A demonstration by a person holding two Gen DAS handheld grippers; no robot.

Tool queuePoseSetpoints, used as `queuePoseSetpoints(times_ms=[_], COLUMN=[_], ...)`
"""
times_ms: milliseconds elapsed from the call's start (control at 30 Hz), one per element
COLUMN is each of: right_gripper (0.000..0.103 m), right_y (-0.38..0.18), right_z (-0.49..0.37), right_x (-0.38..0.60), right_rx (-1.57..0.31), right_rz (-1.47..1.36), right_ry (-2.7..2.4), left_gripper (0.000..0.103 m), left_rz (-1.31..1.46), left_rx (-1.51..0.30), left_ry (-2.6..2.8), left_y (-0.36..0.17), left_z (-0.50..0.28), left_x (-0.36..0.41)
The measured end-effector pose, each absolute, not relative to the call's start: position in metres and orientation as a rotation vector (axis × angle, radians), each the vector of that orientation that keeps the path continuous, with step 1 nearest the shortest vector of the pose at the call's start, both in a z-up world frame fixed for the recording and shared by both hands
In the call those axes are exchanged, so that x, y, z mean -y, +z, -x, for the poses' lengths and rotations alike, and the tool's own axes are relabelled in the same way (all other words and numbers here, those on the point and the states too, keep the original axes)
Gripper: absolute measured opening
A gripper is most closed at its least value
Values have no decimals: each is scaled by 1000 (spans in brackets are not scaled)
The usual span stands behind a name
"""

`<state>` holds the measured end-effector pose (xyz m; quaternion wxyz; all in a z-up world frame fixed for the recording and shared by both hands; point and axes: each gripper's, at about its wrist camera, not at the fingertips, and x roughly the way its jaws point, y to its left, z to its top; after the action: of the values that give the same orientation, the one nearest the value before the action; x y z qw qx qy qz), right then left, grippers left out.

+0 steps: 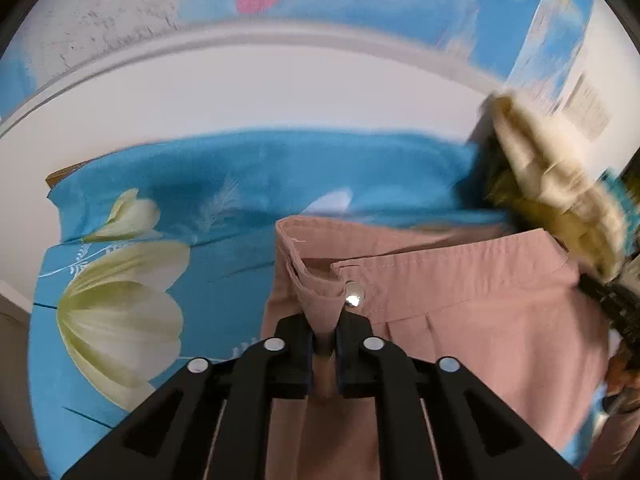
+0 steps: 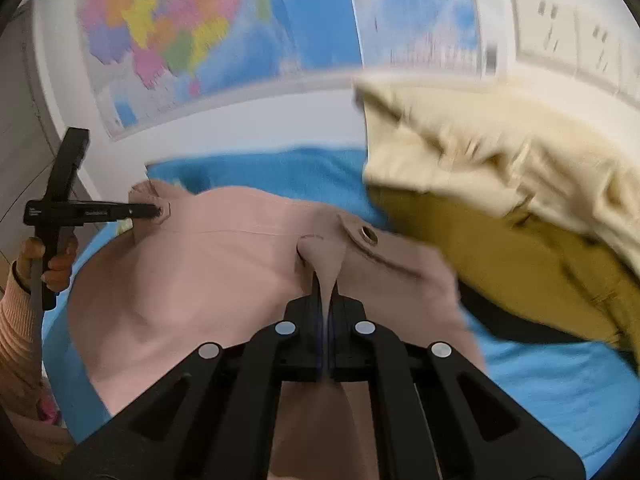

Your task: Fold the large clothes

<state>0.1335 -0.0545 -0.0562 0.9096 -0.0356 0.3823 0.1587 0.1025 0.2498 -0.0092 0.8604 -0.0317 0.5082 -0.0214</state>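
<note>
The pink garment (image 1: 460, 312) is held up at its waistband over a blue flowered sheet (image 1: 132, 264). A fold beside the metal snap (image 1: 354, 295) is pinched between the closed fingers of the left gripper (image 1: 324, 334). Another pinch of waistband — near the eyelet (image 2: 367, 235) — is clamped by the right gripper (image 2: 326, 304), fingers shut tight. A cream and mustard pile (image 2: 500, 184) lies just beside it.

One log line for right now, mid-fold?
left gripper: shut on pink garment waistband | right gripper: shut on same waistband | blue sheet underneath | cream-mustard clothes beside
</note>
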Motion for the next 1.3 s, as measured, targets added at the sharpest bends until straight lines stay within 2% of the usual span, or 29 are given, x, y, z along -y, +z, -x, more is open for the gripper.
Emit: queuePoseSetpoints(times_ms=[33,100,167,200,233,267,500,600,700,767,900,1000,1067,1300], right_gripper=[6,13,13,20,32,37,41,41,34,34,43,47,47,48], right_y=[-69,-83,-84,-81,-77,-69,-44,-65,-90,-90,-71,-53,-48,-59], right_z=[-141,-146,-145,-141,-137,-130,-84,-95,-110,-110,-90,-65,-53,-38], right_x=[55,57,59,61,64,67,94,104,125,132,128,123,118,76], right_rx=[-838,-877,-878,-870,-861,-834,-742,-809,-870,-857,-796,-728,-706,-720], right_rz=[75,75,64,57,53,51,44,56,-62,-118,-105,-92,-97,-20], right_ry=[321,306,314,317,317,319,319,262,250,254,253,288,331,423], left_gripper=[27,37,41,46,51,54,58,58,58,58,58,69,73,73], left_rz=[55,81,163,175,166,146,53,33,36,54,33,-25,-51,-100], left_rx=[-1090,-1128,-1099,-1084,-1053,-1025,-915,-957,-1041,-1036,-980,-913,-876,-862], left_ry=[-25,-8,-48,-54,-46,-33,-136,-207,-154,-143,-85,-46,-51,-82], left_y=[-18,-34,-30,-26,-20,-13,16,0,-34,-38,-23,-9,-2,0], left_z=[-104,-106,-98,-94,-86,-78,-22,-16,-26,-28,-14,4,15,29], left_x=[-250,-257,-270,-274,-278,-279,-271,-260,-264,-267,-260,-248,-238,-212])
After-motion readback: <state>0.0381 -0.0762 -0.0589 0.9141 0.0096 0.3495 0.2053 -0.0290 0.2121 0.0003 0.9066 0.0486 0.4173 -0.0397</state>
